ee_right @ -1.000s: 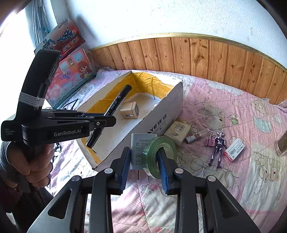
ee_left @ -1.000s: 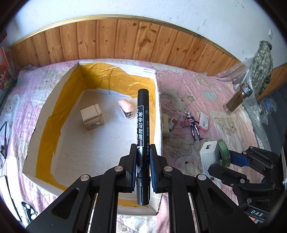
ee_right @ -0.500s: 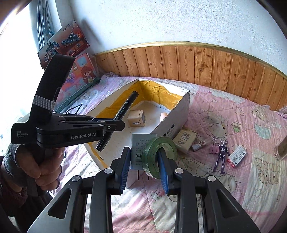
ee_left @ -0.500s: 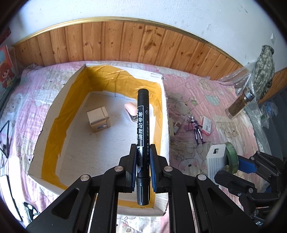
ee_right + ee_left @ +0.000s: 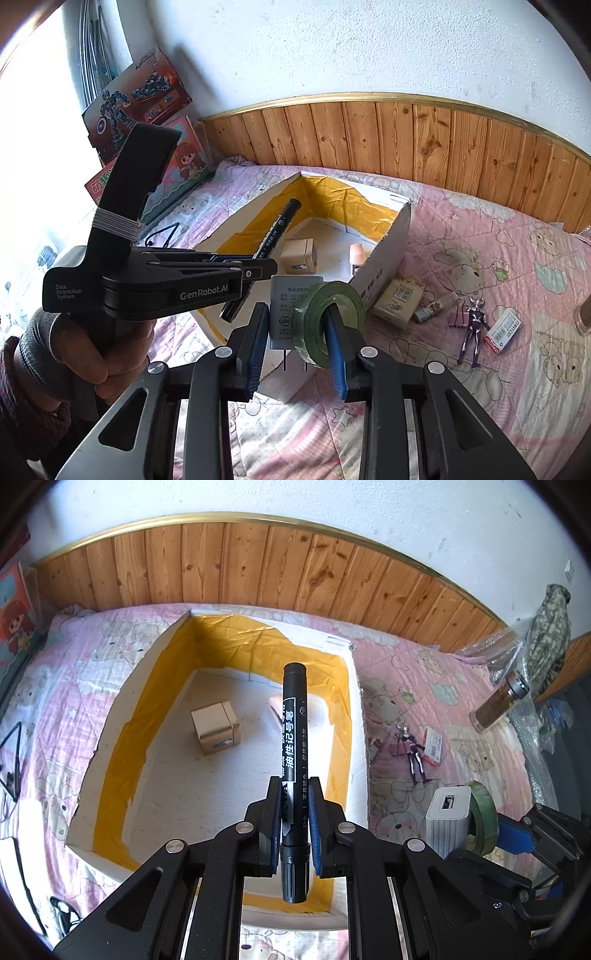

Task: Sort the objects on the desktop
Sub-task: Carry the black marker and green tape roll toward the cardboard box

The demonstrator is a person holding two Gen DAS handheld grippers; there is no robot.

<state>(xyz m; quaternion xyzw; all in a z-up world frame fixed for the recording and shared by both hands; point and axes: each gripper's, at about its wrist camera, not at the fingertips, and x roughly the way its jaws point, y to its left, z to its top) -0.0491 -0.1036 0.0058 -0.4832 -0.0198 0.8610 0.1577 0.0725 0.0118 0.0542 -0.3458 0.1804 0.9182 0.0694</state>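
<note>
Both grippers were poised above a bed covered by a pink quilt (image 5: 424,672). The left gripper (image 5: 294,823) was clamped on a black marker (image 5: 293,738), held lengthwise between its pads and pointing over the open cardboard box (image 5: 354,716), whose inner walls carried yellow tape. A hand (image 5: 88,354) held this gripper's grip. On the box floor lay a small tan cube box (image 5: 216,727) and a pink stapler (image 5: 357,253), the latter near the box's right wall and partly hidden behind the marker in the left view. The right gripper (image 5: 297,332) pinched a white charger (image 5: 291,310) together with a roll of green tape (image 5: 330,317), one finger passing through the roll's hole; both hung above the quilt near the box's near right corner. On the quilt beside the box's right wall lay a tan packet (image 5: 400,299), a toy figure (image 5: 474,328) and an eraser (image 5: 504,330). A jar (image 5: 498,705) lay toward the bed's right edge.
</note>
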